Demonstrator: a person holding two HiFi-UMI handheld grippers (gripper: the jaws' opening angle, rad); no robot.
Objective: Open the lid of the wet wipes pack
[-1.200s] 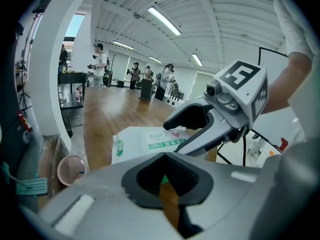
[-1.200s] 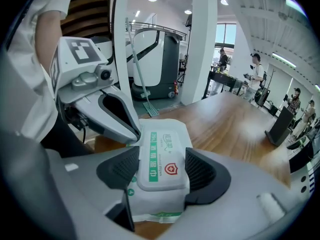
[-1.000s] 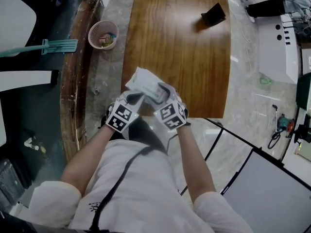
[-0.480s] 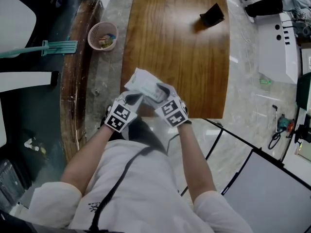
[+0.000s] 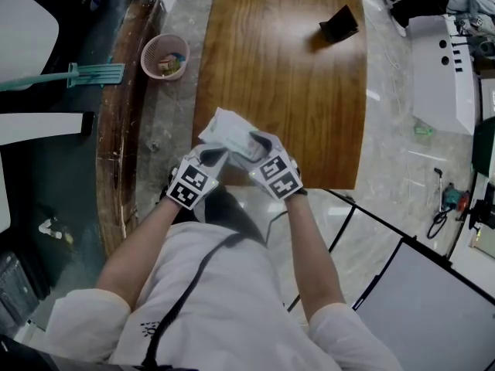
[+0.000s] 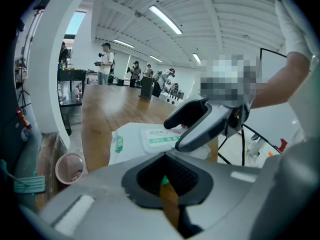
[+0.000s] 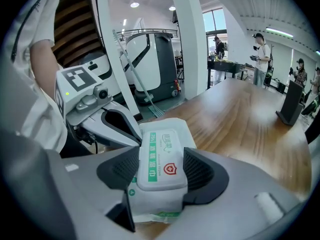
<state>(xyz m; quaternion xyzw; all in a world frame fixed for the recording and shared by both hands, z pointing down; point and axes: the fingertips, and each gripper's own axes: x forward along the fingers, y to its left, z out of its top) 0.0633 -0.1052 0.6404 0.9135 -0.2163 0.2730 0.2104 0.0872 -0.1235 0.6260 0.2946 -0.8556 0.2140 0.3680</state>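
Holding the wet wipes pack [image 5: 230,132] above the desk's [image 5: 294,91] near edge, the left hand-held gripper [image 6: 167,181] pinches its edge as an anchor; the right hand-held gripper [image 7: 161,170] clamps the closed lid's [image 7: 160,149] sides, probably seeking its flap.

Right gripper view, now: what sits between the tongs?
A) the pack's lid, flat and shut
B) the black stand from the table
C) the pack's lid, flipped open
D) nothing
A: the white lid of the wet wipes pack lies flat and shut between the tongs of the right gripper, with one pad on each side.
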